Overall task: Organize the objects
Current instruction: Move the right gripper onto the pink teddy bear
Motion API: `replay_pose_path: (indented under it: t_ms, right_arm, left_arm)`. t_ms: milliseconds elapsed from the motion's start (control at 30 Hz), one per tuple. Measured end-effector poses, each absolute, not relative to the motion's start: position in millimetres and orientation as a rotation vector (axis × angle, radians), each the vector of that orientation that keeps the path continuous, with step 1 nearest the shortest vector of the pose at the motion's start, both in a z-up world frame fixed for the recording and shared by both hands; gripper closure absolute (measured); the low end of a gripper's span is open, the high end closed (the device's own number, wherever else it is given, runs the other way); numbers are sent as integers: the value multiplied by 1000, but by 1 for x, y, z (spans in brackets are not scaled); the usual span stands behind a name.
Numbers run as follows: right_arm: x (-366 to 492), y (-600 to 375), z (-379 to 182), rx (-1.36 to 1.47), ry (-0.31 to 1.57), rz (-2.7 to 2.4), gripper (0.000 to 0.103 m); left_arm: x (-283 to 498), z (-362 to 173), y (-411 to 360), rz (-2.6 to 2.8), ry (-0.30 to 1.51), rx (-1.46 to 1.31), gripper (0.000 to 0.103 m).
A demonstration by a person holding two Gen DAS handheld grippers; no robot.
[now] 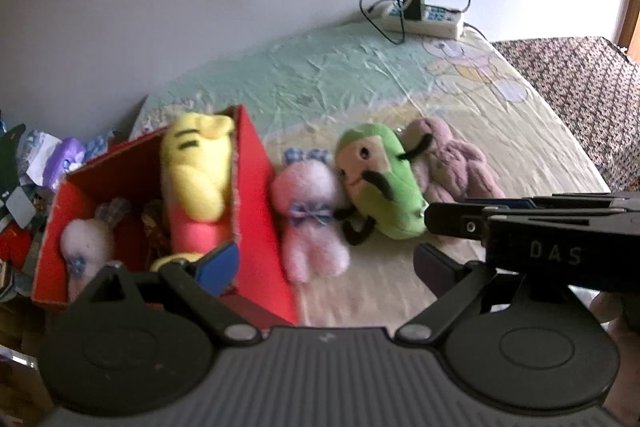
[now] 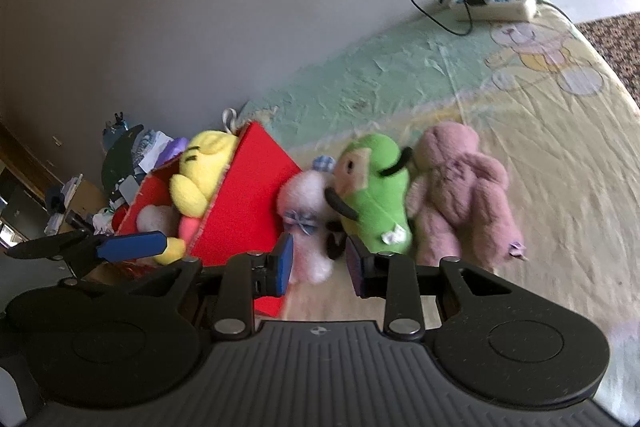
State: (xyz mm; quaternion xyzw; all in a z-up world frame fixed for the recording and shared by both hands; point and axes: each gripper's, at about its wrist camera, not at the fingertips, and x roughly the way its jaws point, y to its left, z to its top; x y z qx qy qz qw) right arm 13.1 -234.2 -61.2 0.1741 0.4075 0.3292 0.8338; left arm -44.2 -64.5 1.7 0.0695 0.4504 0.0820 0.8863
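pale grey wall backs a bed spread with a crinkled green-and-yellow cartoon sheet. at 1 o'clock on the sheet lies a white power strip with a black adapter and looping cable. an open red cardboard box sits at 9 o'clock in the left wrist view, holding a yellow-and-pink plush and a small white plush. just beside the box, in a touching row toward 3 o'clock, lie a pink-white plush with blue bows, a green plush with a tan face and a mauve plush bear. the left gripper hangs wide apart, empty. the right gripper is parted, its blue pads flanking the pink-white plush's lower end without clamping it.
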Motion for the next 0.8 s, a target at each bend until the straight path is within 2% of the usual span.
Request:
replay_pose_path:
  t_ms: [800]
  right_arm:
    - [11, -271, -110, 422, 1021, 495, 70]
  left_arm:
    - [-20, -81, -84, 27, 1117, 85, 9]
